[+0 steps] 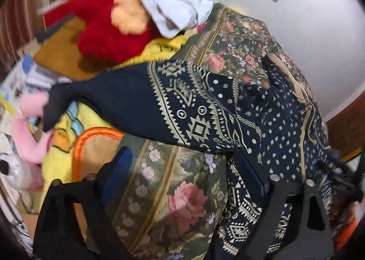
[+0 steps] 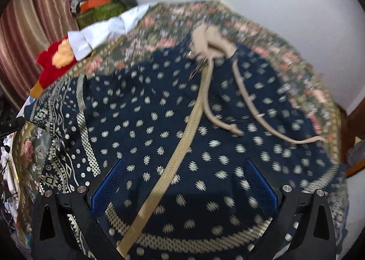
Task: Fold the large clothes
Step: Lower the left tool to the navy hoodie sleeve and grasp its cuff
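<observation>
Beneath both wide-open, empty grippers (image 1: 182,173) (image 2: 184,180), navy printed garment (image 2: 173,109) on floral bedspread (image 2: 296,61).

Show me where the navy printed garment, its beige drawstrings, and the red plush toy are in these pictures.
navy printed garment (image 2: 173,123), right wrist view, on the dotted middle panel.
beige drawstrings (image 2: 248,102), right wrist view, on the longer cord's midsection.
red plush toy (image 1: 105,36), left wrist view, on its furry red body.
</observation>
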{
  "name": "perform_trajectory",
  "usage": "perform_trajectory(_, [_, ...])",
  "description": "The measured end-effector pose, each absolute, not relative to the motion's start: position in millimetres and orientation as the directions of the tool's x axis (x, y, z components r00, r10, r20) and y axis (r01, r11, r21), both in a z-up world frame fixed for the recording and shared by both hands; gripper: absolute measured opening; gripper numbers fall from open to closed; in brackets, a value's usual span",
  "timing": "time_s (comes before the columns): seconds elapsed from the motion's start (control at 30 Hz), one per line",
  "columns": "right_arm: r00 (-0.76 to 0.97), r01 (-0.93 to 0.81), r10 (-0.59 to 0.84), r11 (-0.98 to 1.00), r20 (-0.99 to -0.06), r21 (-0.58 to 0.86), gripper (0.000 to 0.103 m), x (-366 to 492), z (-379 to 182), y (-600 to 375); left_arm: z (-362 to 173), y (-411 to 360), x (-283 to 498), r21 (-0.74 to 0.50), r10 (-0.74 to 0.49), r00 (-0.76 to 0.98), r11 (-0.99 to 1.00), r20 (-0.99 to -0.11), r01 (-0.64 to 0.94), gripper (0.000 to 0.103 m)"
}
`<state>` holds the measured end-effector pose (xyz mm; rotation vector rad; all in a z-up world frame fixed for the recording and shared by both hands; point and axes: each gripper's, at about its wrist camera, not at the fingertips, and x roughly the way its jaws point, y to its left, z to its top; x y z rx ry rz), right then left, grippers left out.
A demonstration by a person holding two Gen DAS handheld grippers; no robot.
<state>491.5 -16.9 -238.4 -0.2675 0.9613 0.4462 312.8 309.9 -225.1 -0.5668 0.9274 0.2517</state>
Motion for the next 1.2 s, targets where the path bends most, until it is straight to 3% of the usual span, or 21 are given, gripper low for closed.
perform_trajectory(0.23, [0.389, -0.544, 0.264, 0.839, -0.883, 0.012, 0.102, 518, -272, 4, -232, 339, 331, -0.484, -0.141, 0.616, 0.759, -0.775, -0.435, 0.083])
perform_trajectory(0.3, [0.365, -0.552, 0.262, 0.833, -0.893, 0.018, 0.102, 522, -280, 8, -237, 348, 341, -0.487, -0.134, 0.611, 0.742, -0.78, -0.46, 0.074])
perform_trajectory(0.43, [0.37, -0.566, 0.248, 0.824, -0.895, -0.006, 0.102, 520, -288, 13, -241, 356, 356, -0.386, -0.028, 0.567, 0.761, -0.823, -0.522, 0.044])
perform_trajectory(0.5, [0.377, -0.578, 0.243, 0.816, -0.894, -0.022, 0.102, 517, -288, 15, -239, 358, 360, -0.356, 0.013, 0.568, 0.766, -0.823, -0.535, 0.037])
perform_trajectory(0.57, [0.377, -0.586, 0.242, 0.81, -0.894, -0.028, 0.102, 516, -288, 15, -231, 357, 363, -0.3, 0.081, 0.56, 0.776, -0.824, -0.554, 0.019])
perform_trajectory(0.63, [0.375, -0.586, 0.243, 0.81, -0.895, -0.026, 0.101, 516, -286, 13, -220, 355, 365, -0.271, 0.118, 0.564, 0.785, -0.817, -0.557, 0.012])
perform_trajectory(0.83, [0.373, -0.562, 0.279, 0.827, -0.885, 0.024, 0.1, 514, -264, -6, -162, 334, 369, -0.261, 0.167, 0.654, 0.823, -0.738, -0.505, 0.008])
perform_trajectory(0.97, [0.405, -0.547, 0.283, 0.837, -0.869, 0.018, 0.1, 510, -244, -27, -119, 291, 385, -0.174, 0.212, 0.708, 0.885, -0.673, -0.431, 0.008])
perform_trajectory(1.2, [0.448, -0.509, 0.286, 0.86, -0.847, 0.021, 0.1, 496, -211, -78, -96, 200, 420, -0.167, 0.052, 0.757, 0.963, -0.652, -0.211, 0.007])
